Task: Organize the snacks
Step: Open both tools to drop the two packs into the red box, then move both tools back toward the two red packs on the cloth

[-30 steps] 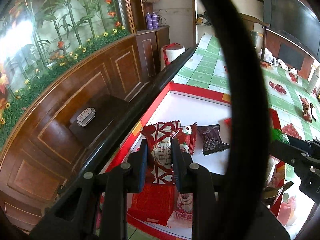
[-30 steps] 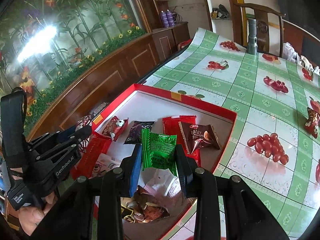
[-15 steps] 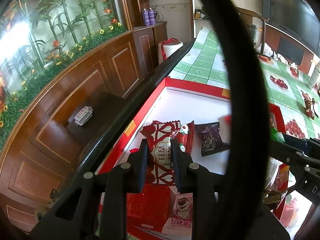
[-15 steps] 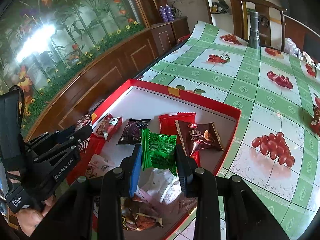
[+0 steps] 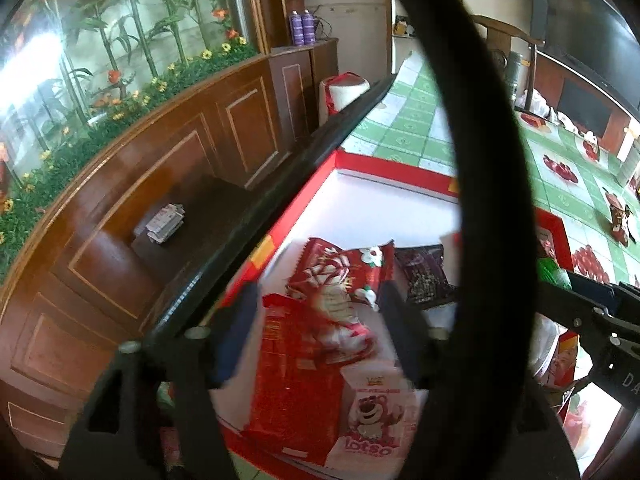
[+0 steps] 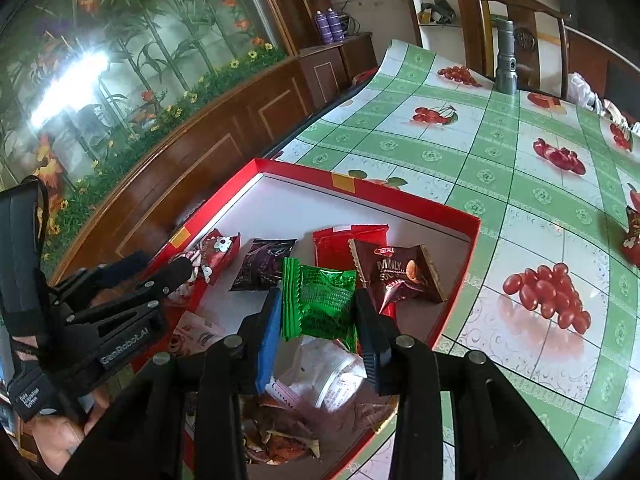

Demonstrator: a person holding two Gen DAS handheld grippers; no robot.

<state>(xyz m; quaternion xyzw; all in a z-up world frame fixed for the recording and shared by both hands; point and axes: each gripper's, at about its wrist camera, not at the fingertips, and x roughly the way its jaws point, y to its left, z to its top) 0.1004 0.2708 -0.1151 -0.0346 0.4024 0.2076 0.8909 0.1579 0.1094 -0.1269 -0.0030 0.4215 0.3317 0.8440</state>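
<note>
- Right gripper [image 6: 316, 312]: it is seen closed on a green wrapped snack [image 6: 320, 304], which is held above the red box [image 6: 400, 196], over the near end where loose wrappers are piled.
- Left gripper [image 5: 316, 320]: the fingers are seen spread wide and blurred by motion, with nothing clamped; a red-and-white patterned snack [image 5: 340, 280] lies between them on the white floor of the box.
- Row of sorted packets: a dark purple packet [image 6: 262, 266], a plain red packet [image 6: 340, 240] and a brown almond packet [image 6: 400, 276] are laid side by side near the box's middle; the brown one is overlapped onto the red one.
- Risk 1: the green snack is pinched only by its crinkled foil, so a slip or twist may be expected if the grip is loosened early, and the packet may be dropped onto the wrapper pile rather than into the row.
- Risk 2: the brown almond packet lies just beside the right finger and may be pushed out of line as the green snack is lowered.
- Risk 3: the two grippers are worked close together over the same box, so a collision is judged possible.
- Stray snack [image 6: 632, 236]: one red packet is left on the tablecloth [image 6: 520, 152], well apart from the box, and may be overlooked.
</note>
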